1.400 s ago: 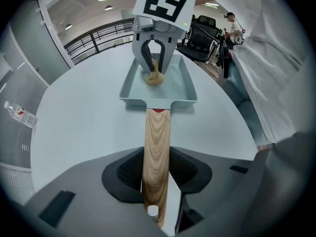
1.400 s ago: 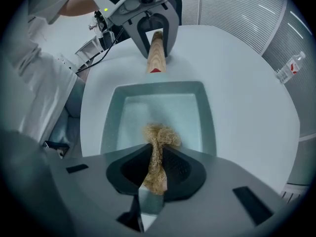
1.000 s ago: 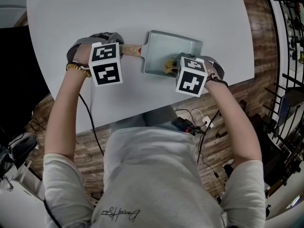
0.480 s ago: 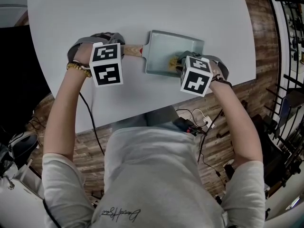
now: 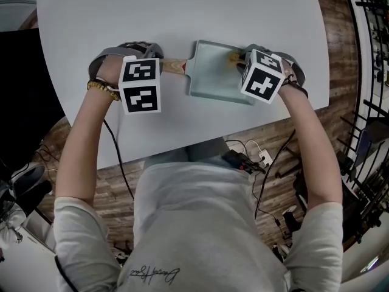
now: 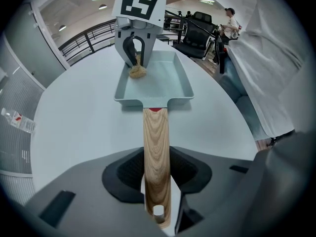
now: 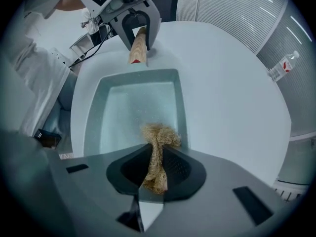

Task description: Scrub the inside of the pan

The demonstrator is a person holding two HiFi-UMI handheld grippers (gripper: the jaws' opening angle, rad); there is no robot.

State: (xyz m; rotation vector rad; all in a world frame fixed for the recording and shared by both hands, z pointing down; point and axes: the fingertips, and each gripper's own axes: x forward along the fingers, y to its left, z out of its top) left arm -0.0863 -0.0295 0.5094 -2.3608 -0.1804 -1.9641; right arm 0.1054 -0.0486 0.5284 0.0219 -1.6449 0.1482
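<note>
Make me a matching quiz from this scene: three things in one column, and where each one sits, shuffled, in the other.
1. light wooden pan handle
2. tan fibrous scrubber
3. pale teal rectangular pan

A. flat on the round white table
B. clamped in the left gripper
C. clamped in the right gripper

Pairs: 1-B, 2-C, 3-A.
</note>
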